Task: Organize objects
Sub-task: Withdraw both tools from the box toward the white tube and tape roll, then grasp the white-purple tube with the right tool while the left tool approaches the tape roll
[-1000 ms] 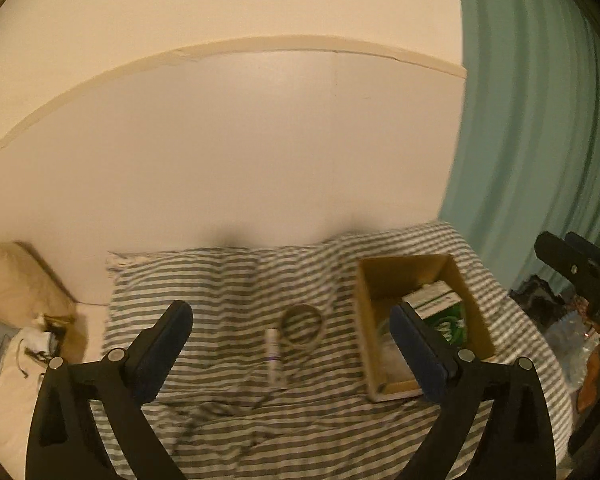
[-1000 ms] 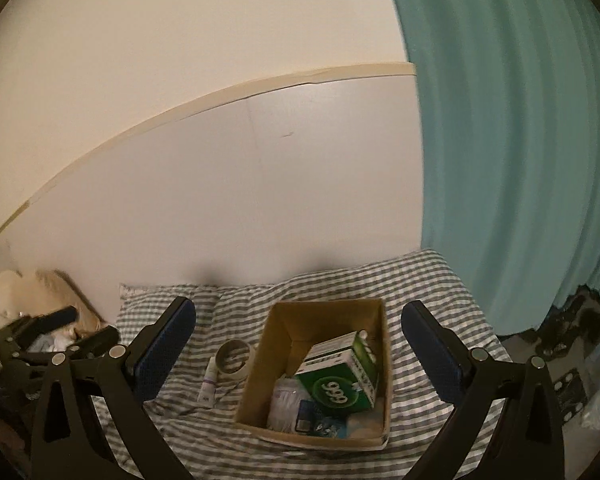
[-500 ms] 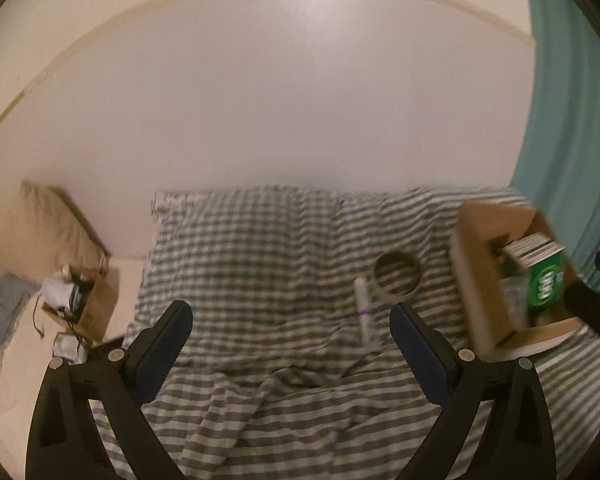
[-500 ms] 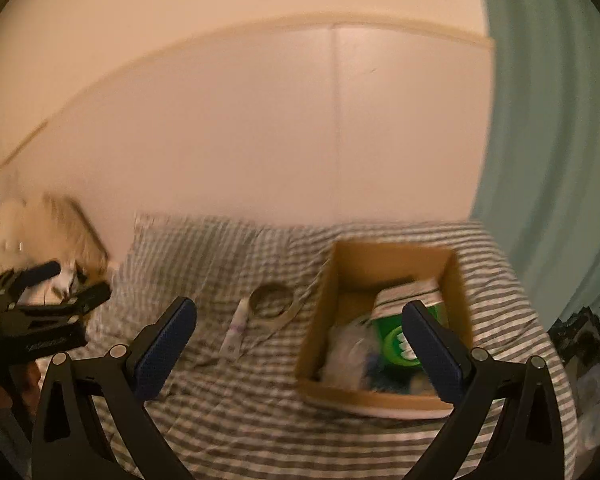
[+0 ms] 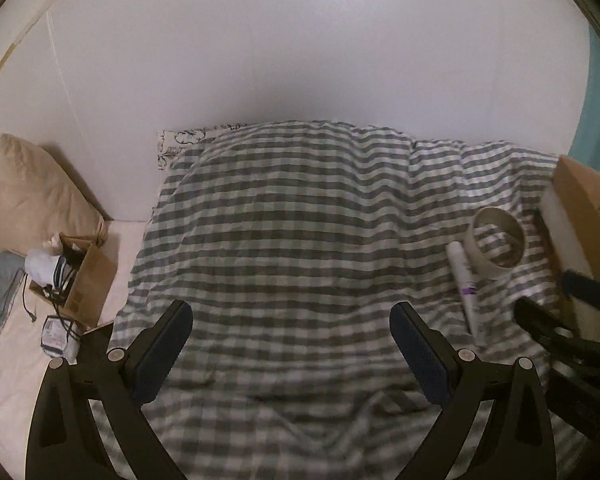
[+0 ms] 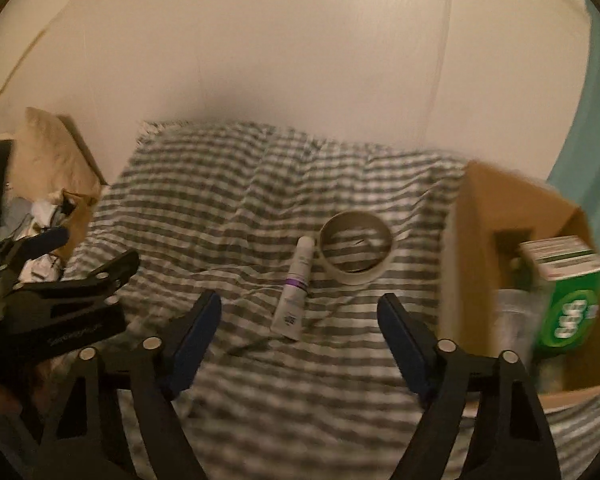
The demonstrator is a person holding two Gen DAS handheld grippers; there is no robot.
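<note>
A white tube with a purple band (image 6: 295, 288) lies on the checked blanket (image 6: 240, 208), beside a roll of tape (image 6: 358, 251). Both also show in the left wrist view, the tube (image 5: 466, 284) and the tape roll (image 5: 498, 242) at the right. A cardboard box (image 6: 496, 248) to their right holds a green carton (image 6: 568, 292) and other items. My right gripper (image 6: 300, 320) is open and empty, hovering just short of the tube. My left gripper (image 5: 290, 336) is open and empty over bare blanket (image 5: 280, 220), left of the tube.
A white wall (image 5: 300, 48) backs the bed. A beige pillow (image 5: 40, 192) and a small cluttered cardboard box (image 5: 80, 276) lie at the left. A teal curtain (image 6: 596, 160) hangs at the right. The left gripper's body (image 6: 60, 312) shows left in the right wrist view.
Both grippers have come down and closer to the bed. The left one swung left, so the box slid to its right edge. The right one now centres on the tube and tape roll.
</note>
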